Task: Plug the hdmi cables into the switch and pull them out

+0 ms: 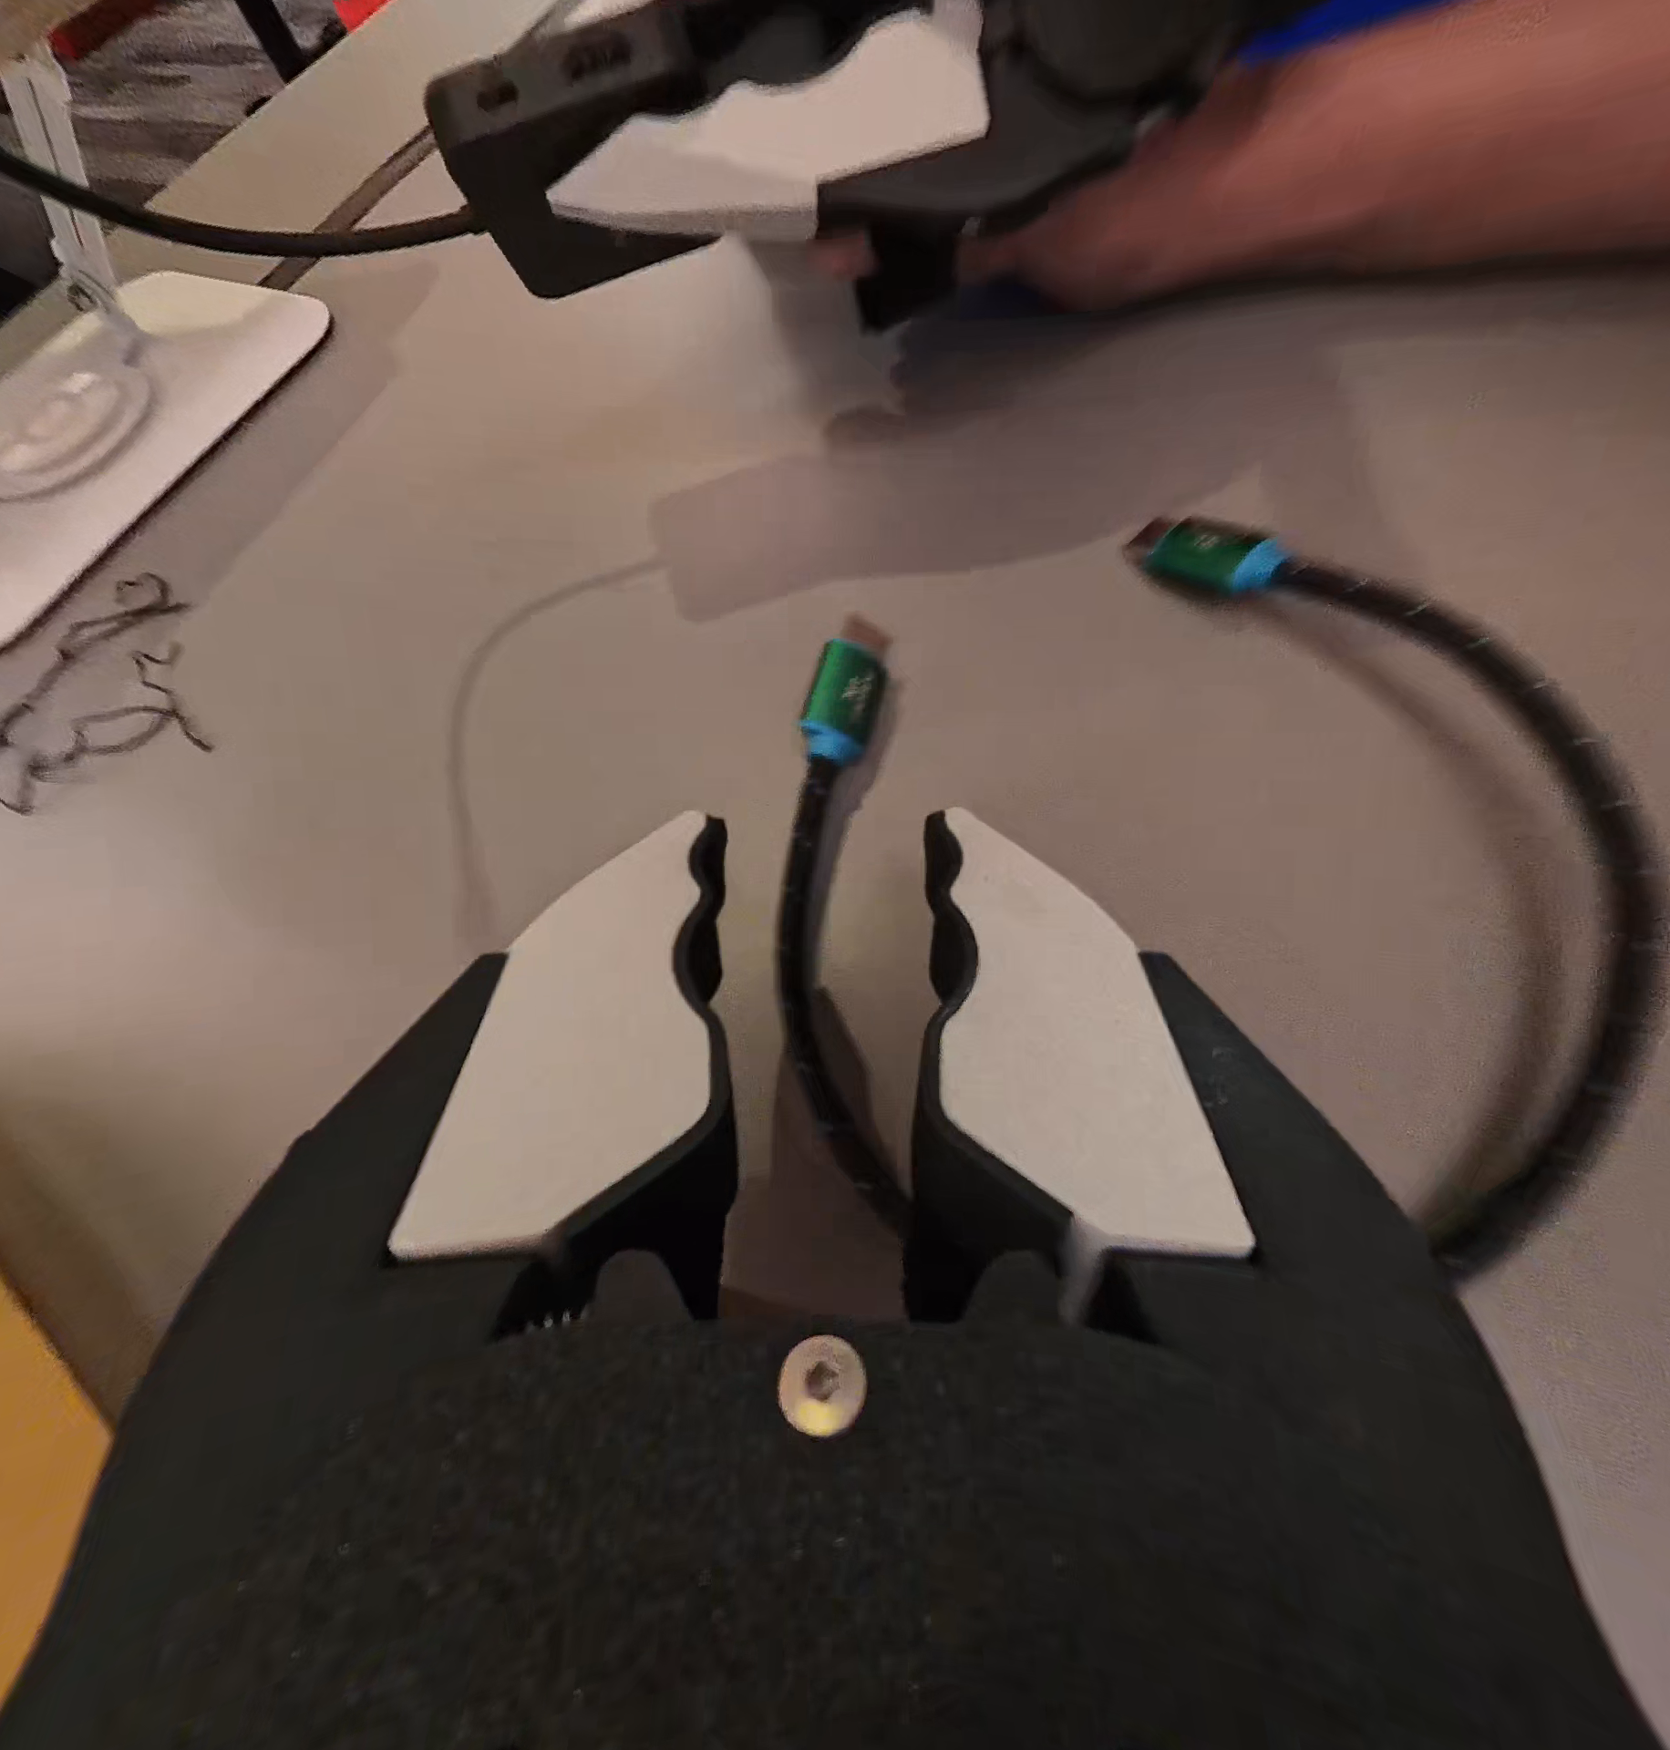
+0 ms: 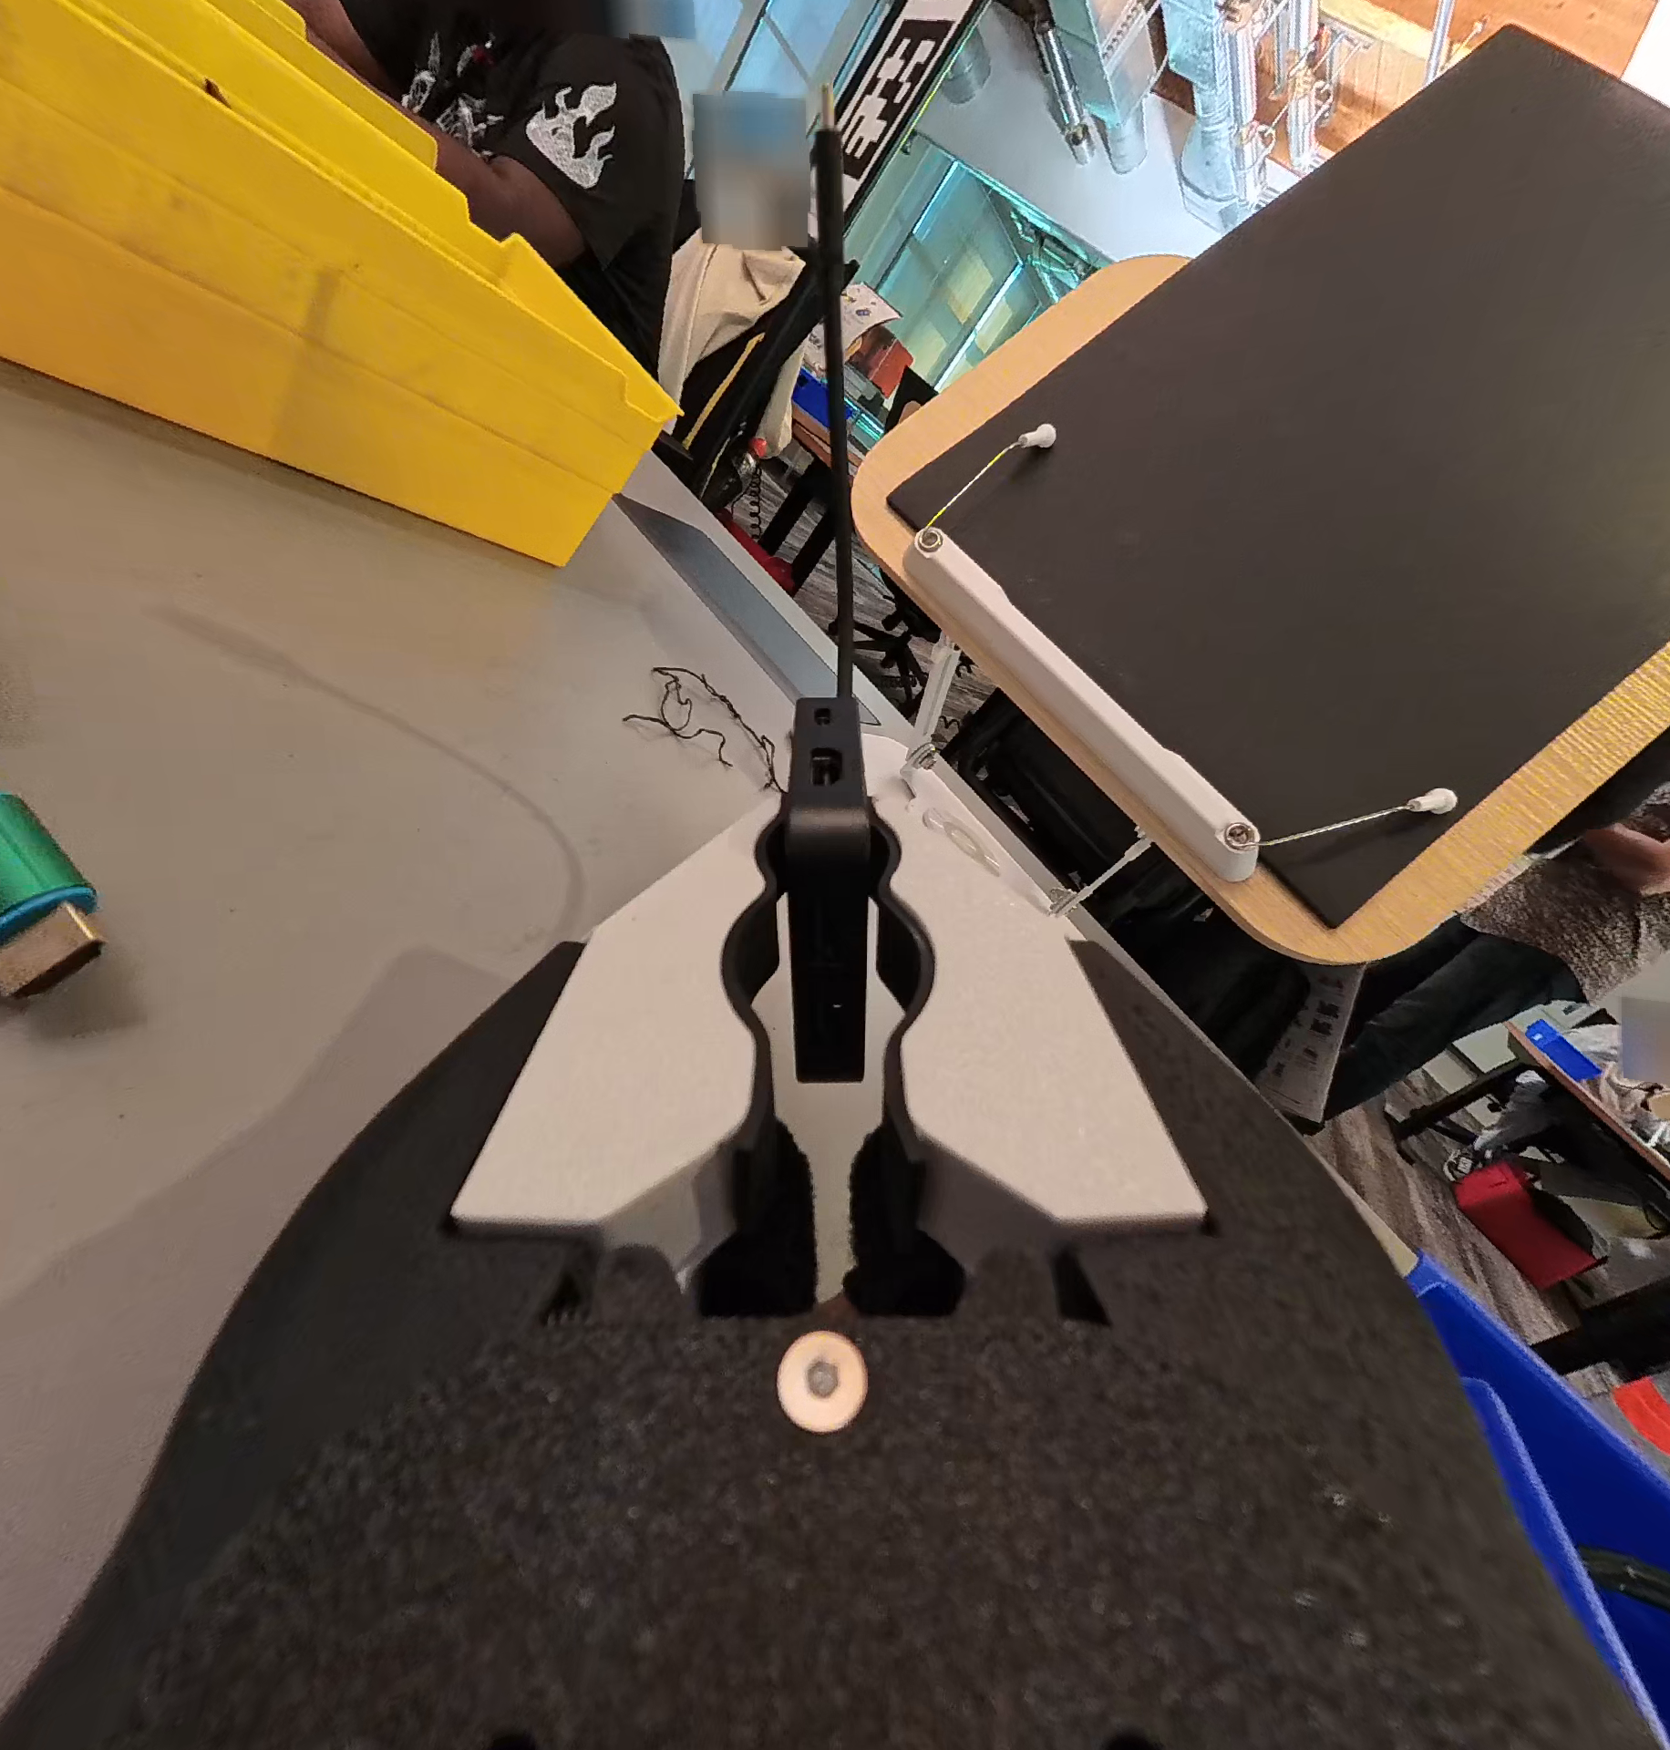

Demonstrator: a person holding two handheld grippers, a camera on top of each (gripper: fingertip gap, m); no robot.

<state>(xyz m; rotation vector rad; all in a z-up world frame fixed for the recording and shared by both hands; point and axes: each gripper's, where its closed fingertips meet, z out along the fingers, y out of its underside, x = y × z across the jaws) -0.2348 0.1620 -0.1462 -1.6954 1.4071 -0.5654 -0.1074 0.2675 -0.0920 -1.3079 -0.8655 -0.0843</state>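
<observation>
A black braided HDMI cable (image 1: 1570, 852) lies in a loop on the grey table (image 1: 339, 900). It has a green plug at each end: the near plug (image 1: 845, 696) and the far plug (image 1: 1201, 554). My left gripper (image 1: 824, 833) is open over the table, and the cable behind the near plug runs between its fingers. My right gripper (image 2: 826, 833) is shut on the black switch (image 2: 826, 909) and holds it edge-up above the table. The switch's own black lead (image 2: 836, 426) trails off its far end. The switch (image 1: 519, 104) also shows at the top of the left wrist view with its ports facing me. One green plug (image 2: 26, 890) lies at the left of the right wrist view.
Yellow bins (image 2: 291, 312) stand at the table's back. A tilted black board on a white stand (image 2: 1333, 473) is at the table's end, its base (image 1: 149, 398) to my left. A tangle of black thread (image 1: 83, 701) and a thin white cable (image 1: 476, 720) lie on the table. A blue bin (image 2: 1570, 1515) is beside it. Tip to tip, the grippers are about 20 centimeters apart.
</observation>
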